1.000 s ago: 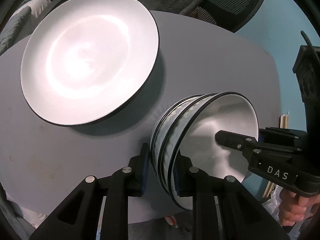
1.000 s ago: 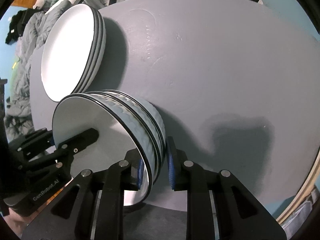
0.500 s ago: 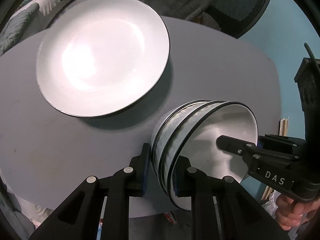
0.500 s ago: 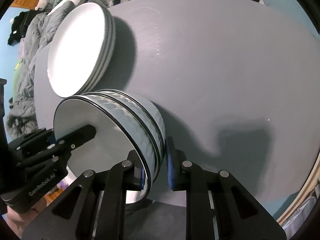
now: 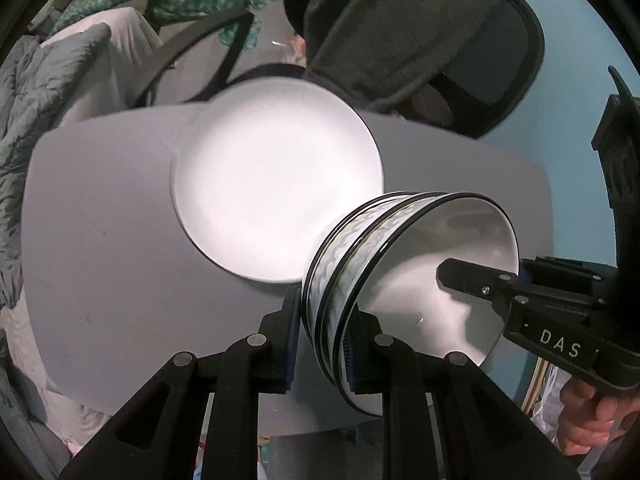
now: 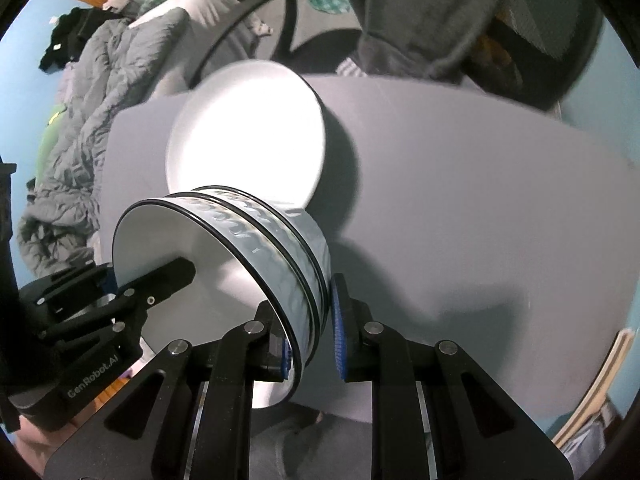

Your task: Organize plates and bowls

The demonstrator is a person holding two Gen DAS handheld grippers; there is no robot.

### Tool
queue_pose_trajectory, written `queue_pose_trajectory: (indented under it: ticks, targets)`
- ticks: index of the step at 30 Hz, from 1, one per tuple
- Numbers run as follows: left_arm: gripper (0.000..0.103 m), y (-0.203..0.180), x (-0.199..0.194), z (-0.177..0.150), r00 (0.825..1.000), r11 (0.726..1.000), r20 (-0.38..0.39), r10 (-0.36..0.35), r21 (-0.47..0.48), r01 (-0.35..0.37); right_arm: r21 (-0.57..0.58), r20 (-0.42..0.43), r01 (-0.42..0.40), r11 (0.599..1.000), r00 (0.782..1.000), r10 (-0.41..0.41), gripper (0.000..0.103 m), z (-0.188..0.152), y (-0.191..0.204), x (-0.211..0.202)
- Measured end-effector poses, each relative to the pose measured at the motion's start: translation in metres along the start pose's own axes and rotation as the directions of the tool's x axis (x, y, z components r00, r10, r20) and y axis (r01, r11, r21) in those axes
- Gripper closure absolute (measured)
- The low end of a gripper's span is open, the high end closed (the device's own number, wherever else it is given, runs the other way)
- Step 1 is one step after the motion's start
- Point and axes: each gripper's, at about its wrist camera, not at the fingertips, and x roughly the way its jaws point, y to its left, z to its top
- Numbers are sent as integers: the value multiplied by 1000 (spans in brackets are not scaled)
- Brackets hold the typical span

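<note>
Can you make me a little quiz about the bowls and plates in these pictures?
1. True or false: the stack of bowls is resting flat on the round grey table.
2. How many grippers are clamped on the bowl stack?
3. What white thing lies on the table behind the bowls: A) a mug, B) the white plates, C) a napkin?

Key
1. False: it is held up, tipped sideways.
2. Two: the left gripper and the right gripper, on opposite rims.
3. B.
</note>
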Motion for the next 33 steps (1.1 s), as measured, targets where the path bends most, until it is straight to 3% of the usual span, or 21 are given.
queue_pose_trajectory:
  ticks: [7, 16, 33]
  targets:
    - [85, 31, 2, 29, 1000, 999, 23, 10, -49, -9, -35, 14, 10, 999, 1000, -10, 86, 40, 29, 12]
    - [85, 57, 32, 51, 1000, 994, -12, 14, -111, -16, -54, -34, 49, 997, 998, -51, 86, 78, 46, 38]
    - [84, 70, 40, 68, 1000, 991, 12, 28, -133, -26, -74, -48, 76, 994, 996, -79, 84, 101, 54, 50]
